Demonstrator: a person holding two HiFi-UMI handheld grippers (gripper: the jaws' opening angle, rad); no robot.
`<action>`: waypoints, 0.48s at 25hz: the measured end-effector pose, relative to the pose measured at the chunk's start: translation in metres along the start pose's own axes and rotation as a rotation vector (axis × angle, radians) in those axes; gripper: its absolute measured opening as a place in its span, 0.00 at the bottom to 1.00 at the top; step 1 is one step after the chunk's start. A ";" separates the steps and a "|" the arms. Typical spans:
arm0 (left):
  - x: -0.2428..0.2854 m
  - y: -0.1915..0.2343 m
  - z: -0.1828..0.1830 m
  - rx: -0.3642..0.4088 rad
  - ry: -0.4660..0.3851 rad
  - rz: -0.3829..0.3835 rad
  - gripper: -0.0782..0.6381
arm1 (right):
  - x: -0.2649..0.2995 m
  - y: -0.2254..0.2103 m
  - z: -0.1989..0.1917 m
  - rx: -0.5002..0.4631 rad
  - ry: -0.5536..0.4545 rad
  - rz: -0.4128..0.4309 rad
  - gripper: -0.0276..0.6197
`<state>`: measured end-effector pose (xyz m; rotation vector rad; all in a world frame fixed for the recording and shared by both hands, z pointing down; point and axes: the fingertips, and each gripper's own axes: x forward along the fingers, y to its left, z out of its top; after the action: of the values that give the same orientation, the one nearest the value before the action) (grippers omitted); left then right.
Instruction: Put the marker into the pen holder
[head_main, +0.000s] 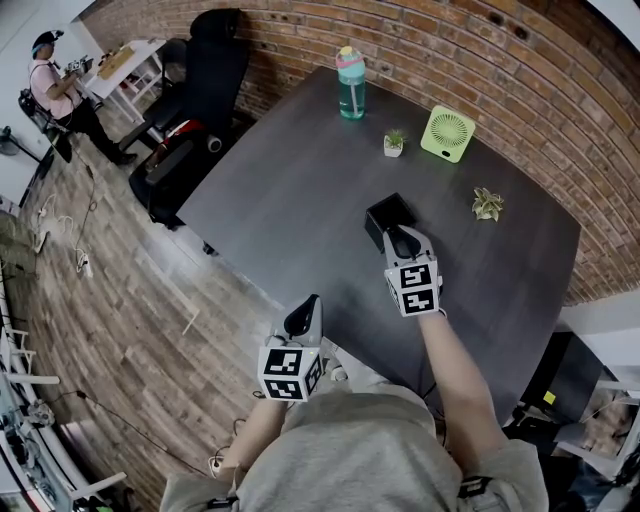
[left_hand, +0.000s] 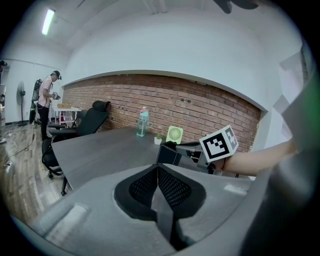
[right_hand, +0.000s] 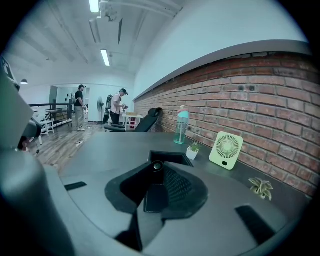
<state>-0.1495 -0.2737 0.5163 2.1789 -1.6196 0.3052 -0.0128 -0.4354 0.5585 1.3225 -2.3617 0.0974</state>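
A black square pen holder (head_main: 388, 213) stands near the middle of the dark table (head_main: 290, 190). My right gripper (head_main: 400, 243) hovers just at its near side, shut on a dark marker (right_hand: 157, 165). In the right gripper view the marker's round end sticks out between the jaws, pointing at the pen holder (right_hand: 170, 157) and its open top. My left gripper (head_main: 305, 318) is over the table's near edge, shut with nothing in it; its mesh pads (left_hand: 158, 172) meet. In the left gripper view the right gripper (left_hand: 192, 150) reaches the pen holder (left_hand: 169, 154).
A teal water bottle (head_main: 350, 82), a small potted plant (head_main: 394, 143), a green desk fan (head_main: 447, 133) and another small plant (head_main: 487, 204) stand along the table's far side by the brick wall. A black office chair (head_main: 200, 90) is at the left end; a person (head_main: 58, 88) stands far off.
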 end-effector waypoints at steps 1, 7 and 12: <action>-0.001 0.000 0.000 0.000 -0.002 0.001 0.13 | 0.000 0.000 0.000 -0.002 0.001 -0.001 0.15; -0.008 -0.004 0.001 0.004 -0.019 -0.002 0.13 | -0.002 0.002 0.000 -0.008 0.008 0.002 0.16; -0.017 -0.006 0.003 0.013 -0.029 -0.007 0.13 | -0.015 0.005 0.010 -0.012 -0.018 -0.009 0.19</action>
<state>-0.1490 -0.2591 0.5057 2.2077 -1.6301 0.2835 -0.0130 -0.4234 0.5443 1.3330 -2.3674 0.0690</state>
